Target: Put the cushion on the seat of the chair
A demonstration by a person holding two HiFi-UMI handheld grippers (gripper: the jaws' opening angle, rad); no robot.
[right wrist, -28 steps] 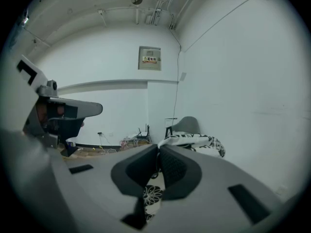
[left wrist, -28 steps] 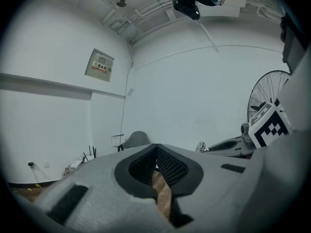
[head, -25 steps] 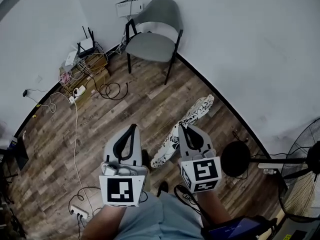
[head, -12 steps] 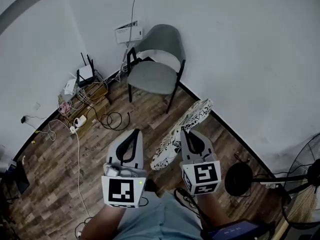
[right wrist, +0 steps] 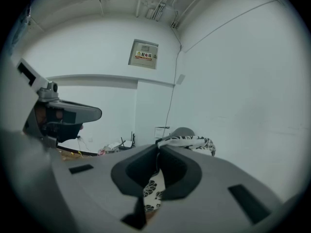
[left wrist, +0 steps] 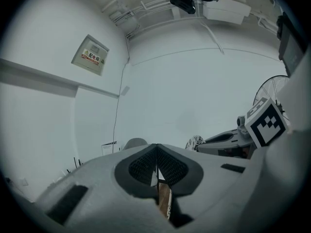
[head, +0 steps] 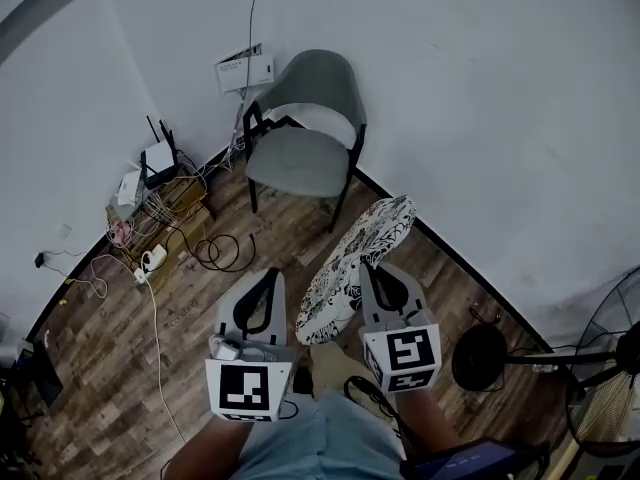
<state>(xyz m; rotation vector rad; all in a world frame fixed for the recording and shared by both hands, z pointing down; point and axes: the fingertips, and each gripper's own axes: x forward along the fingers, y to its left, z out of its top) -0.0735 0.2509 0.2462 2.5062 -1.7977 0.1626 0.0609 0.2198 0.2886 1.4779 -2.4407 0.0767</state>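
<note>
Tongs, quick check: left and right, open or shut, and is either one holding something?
Left tongs: shut, nothing between them.
Right tongs: shut on the cushion, gripping its edge.

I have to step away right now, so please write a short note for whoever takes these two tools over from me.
The right tool is shut on an edge of the black-and-white flower-patterned cushion, held up above the wooden floor.
The left tool is shut and empty, beside the cushion.
The grey padded chair stands in the corner ahead, seat bare.
Done: cushion picked up.
Left: carry it to the chair, lay it flat on the seat, release.
</note>
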